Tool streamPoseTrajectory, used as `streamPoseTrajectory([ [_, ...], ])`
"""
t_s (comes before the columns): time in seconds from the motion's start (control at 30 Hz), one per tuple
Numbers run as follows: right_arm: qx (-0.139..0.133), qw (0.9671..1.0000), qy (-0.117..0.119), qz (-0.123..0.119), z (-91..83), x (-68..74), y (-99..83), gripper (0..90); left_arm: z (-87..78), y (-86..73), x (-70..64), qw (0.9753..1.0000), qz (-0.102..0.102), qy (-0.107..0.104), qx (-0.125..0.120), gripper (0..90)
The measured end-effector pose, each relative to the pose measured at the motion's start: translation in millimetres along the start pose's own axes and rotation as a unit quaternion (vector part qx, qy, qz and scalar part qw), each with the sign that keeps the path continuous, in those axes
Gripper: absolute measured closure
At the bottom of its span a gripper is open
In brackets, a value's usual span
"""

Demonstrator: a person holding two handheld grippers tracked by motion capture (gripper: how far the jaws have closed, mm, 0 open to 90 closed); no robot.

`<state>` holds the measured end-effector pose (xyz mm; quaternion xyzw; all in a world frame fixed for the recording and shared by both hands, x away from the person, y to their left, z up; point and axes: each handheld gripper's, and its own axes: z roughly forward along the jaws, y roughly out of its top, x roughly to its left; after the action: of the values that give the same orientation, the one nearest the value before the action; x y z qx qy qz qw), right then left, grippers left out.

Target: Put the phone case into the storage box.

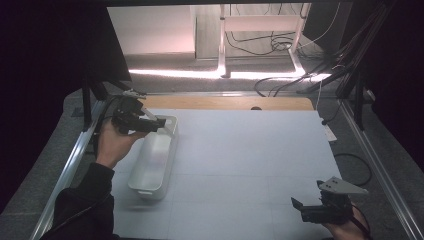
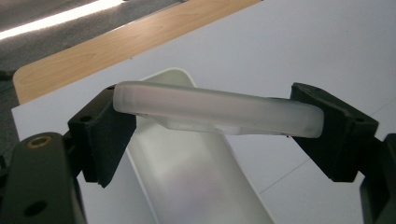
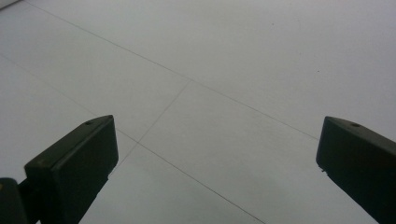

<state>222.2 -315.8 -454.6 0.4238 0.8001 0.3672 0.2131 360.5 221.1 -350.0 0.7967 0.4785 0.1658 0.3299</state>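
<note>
Tray: a long white plastic tray [image 1: 155, 160] lies in the left half of the high view, on the pale mat [image 1: 250, 165].
Long axis: it runs from the lower left of the frame, near the person's sleeve [image 1: 85, 200], up towards the upper centre-left, leaning slightly to the right as it goes away.
Near end: a short end with a small lip sits low in the frame, just beside the sleeve.
Far end: it reaches up under the left gripper [image 1: 161, 124], near the wooden strip [image 1: 225, 102] at the mat's far edge.
Contents: the inside of the tray shows bare white walls and floor; I see nothing lying in it.
Left gripper: in the left gripper view the gripper [image 2: 212, 123] has its jaws set on either side of the tray's far short rim [image 2: 215, 109], the frosted rim spanning the gap and meeting each black pad; the jaws stand fairly wide, closed onto that rim.
Tray seen from that gripper: the trough [image 2: 187, 182] drops away towards the bottom of the frame.
Right gripper: it [image 1: 300, 210] sits at the lower right of the high view, well apart from the tray.
Right jaws: in the right gripper view the gripper [image 3: 215, 154] has its jaws spread wide over the bare mat [image 3: 224, 70], holding nothing.
</note>
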Motion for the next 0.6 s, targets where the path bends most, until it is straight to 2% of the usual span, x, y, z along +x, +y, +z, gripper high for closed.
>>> streamPoseTrajectory([
  [0.33,0.000,1.0000,0.000,0.001,0.3,-0.1,-0.1,0.0,6.4,4.4,9.8,0.9998,-0.007,0.015,0.010,17.7],
  [0.6,0.002,1.0000,0.004,-0.002,0.5,0.4,0.1,0.0,19.2,9.4,16.4,0.9993,-0.013,0.025,0.022,17.6],
])
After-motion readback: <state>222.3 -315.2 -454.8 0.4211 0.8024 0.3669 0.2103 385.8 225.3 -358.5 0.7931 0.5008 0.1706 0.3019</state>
